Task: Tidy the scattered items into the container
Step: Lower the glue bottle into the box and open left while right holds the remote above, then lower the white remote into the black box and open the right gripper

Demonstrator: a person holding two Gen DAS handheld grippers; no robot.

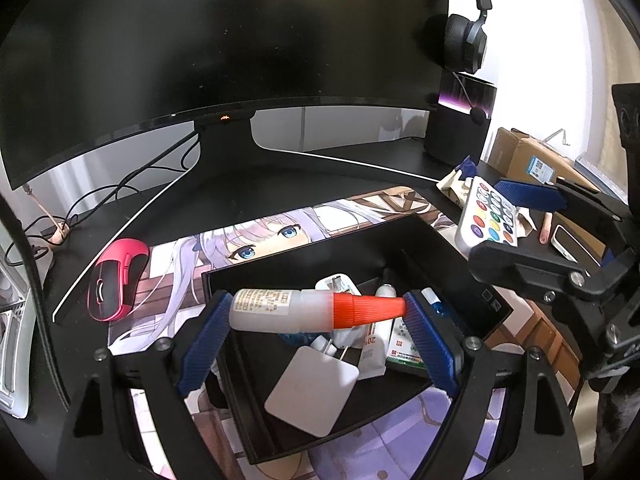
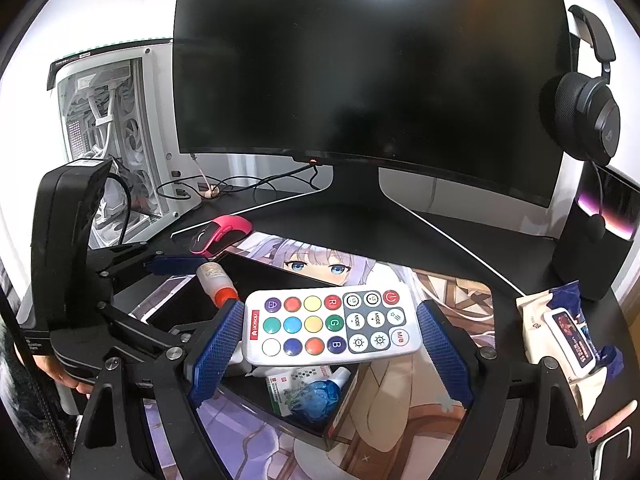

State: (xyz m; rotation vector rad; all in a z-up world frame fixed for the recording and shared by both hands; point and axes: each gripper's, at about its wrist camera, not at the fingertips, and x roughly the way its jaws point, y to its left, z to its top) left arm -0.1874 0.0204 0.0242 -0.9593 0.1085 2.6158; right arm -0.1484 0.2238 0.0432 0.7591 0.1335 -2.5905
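My left gripper (image 1: 318, 312) is shut on a white squeeze bottle with an orange cap (image 1: 304, 310), held lengthwise above the black open box (image 1: 472, 280). The box holds a white charger (image 1: 312, 390), tubes and a green-white packet (image 1: 404, 346). My right gripper (image 2: 330, 326) is shut on a white remote with coloured buttons (image 2: 332, 326), held over the box's right part (image 2: 340, 412). The remote also shows in the left wrist view (image 1: 490, 216), and the bottle in the right wrist view (image 2: 218, 284).
A pink mouse (image 1: 116, 280) lies left of the box on the printed desk mat (image 1: 280, 228). A wet-wipes pack (image 2: 564, 332) lies at the right. A monitor (image 2: 360, 80), a headset (image 2: 584, 112), a speaker (image 2: 596, 236) and a white PC case (image 2: 116, 140) stand behind.
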